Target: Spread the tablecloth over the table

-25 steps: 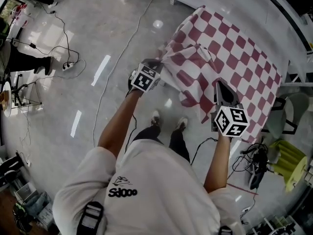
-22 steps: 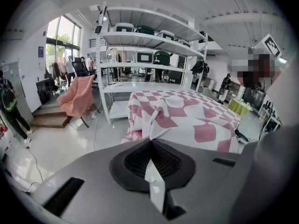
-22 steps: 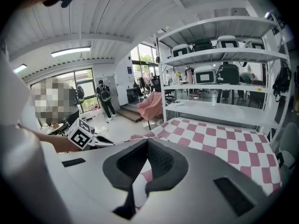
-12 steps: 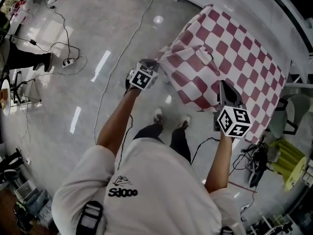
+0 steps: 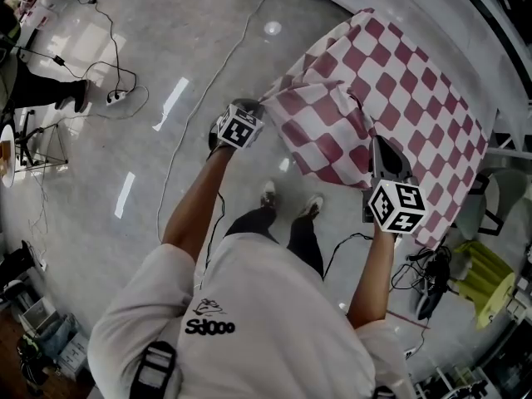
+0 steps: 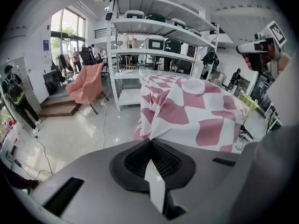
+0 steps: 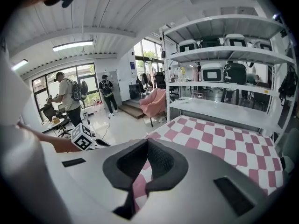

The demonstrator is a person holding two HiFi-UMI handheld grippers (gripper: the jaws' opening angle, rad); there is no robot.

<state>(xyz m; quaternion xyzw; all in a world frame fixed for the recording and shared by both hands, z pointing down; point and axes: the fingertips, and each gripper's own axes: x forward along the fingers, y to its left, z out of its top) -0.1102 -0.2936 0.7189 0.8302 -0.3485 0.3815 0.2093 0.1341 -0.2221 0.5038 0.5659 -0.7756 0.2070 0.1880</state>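
Left gripper [image 6: 151, 146] fingers [image 6: 169, 163] pressed together on a thin white strip of the tablecloth [image 6: 196, 111]. Right gripper [image 7: 147, 143] fingers [image 7: 161, 163] clamped on a pink-and-white fold of it. In head view the left gripper [image 5: 263, 108] pinches the near-left corner and the right gripper [image 5: 378, 146] the near edge, both lifted clear of the desk. The slack between them is bunched into a loose flap. The rest of the tablecloth [image 5: 399, 81] lies flat over the desk and runs up and right. Its far edge sits close against the white shelving rack [image 7: 224, 69], so it is tight there. Wide bare floor [image 5: 125, 73] to the left, crossed only by cables [image 5: 208, 81]. A pink chair [image 6: 86, 85] stands well off that side. The right side is crowded: yellow-green chair [image 5: 486, 277] and floor gear near the hanging edge. The person's feet [image 5: 287, 202] are just below the held edge. The desk itself is fully hidden under cloth. The near-right corner is behind the right gripper's marker cube [image 5: 397, 206]. Gripper bodies block the lower half of both gripper views.
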